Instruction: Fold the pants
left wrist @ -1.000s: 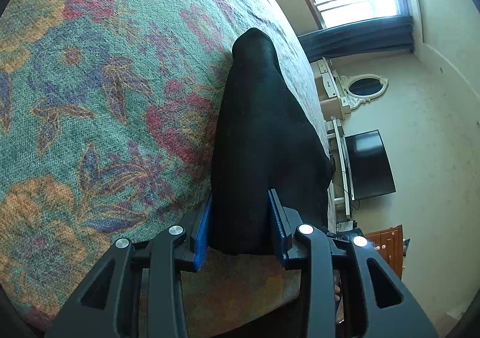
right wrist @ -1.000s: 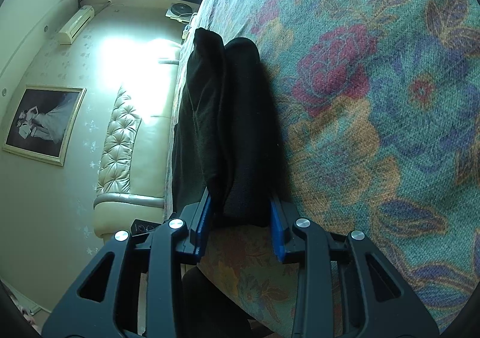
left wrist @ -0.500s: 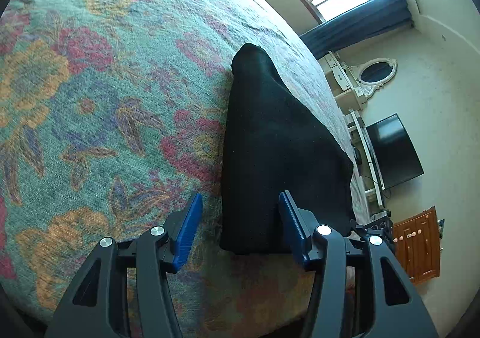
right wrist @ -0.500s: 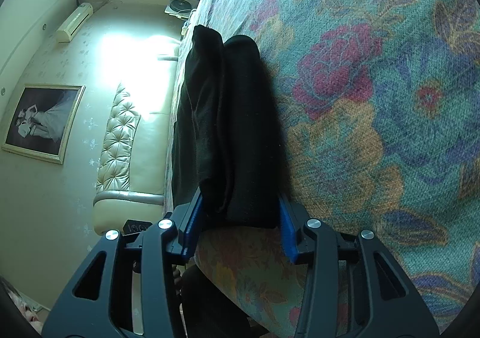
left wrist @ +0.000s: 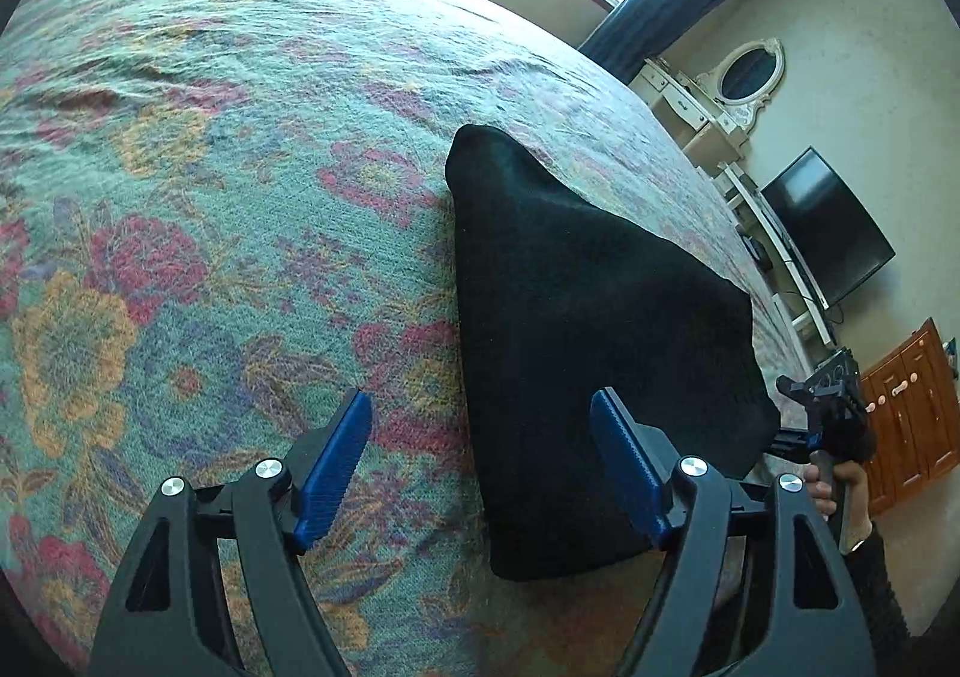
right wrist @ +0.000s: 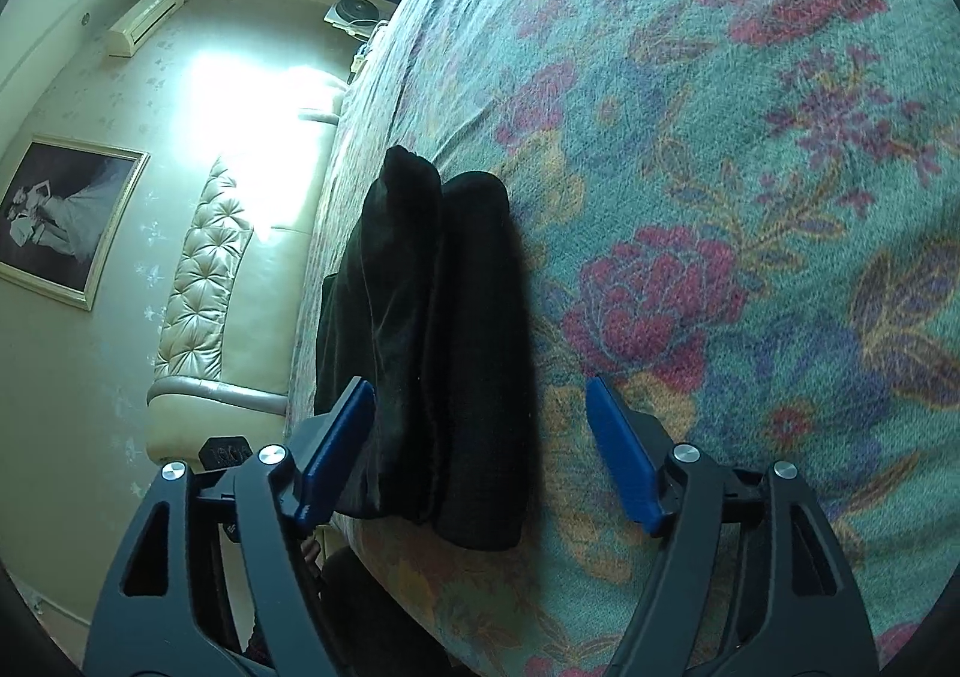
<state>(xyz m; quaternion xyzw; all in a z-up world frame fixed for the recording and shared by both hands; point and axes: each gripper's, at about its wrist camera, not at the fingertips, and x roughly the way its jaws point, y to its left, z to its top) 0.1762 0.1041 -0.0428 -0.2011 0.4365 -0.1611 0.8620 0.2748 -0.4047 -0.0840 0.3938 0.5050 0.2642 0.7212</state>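
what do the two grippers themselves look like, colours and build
Both match: the left gripper and right gripper have black plastic arms with triangular cutouts, silver round screw heads at the joints, and blue ribbed finger pads. No cables or markings are visible.

Both wrist views sit low and close over the bed (left wrist: pixel 210 197), facing its far side from opposite ends of the folded pants (left wrist: pixel 576 329), which both share.

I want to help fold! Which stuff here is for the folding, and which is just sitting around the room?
For the job:
black pants, folded, lying on the bedspread
left gripper, open
right gripper, open
floral bedspread

Just around:
TV
oval mirror
wooden cabinet
framed picture
air conditioner
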